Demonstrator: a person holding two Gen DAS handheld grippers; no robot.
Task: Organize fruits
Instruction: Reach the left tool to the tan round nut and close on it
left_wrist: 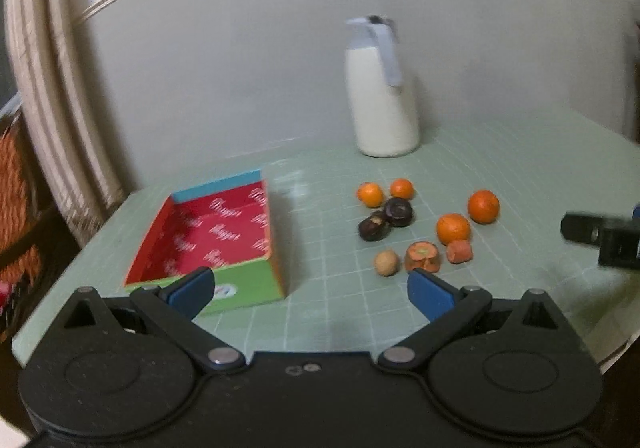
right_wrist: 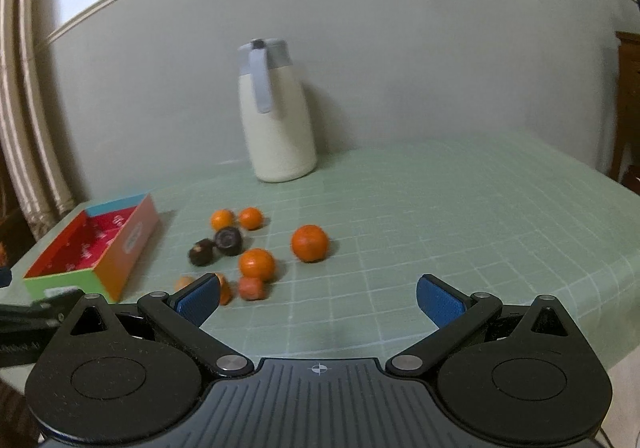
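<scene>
A green gridded table (right_wrist: 440, 208) carries a white jug (right_wrist: 278, 116) at the back, an open red-lined box (left_wrist: 216, 236) on the left and, just right of it, loose fruits (left_wrist: 424, 224): oranges, dark ones, cut pieces. The left gripper (left_wrist: 312, 288) and right gripper (right_wrist: 320, 296) hover above the near edge, fingers spread wide, holding nothing.

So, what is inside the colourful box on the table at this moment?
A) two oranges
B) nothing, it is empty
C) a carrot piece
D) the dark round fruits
B: the box shows only its red printed lining, while the oranges, dark fruits and carrot pieces all lie on the table to its right.
</scene>
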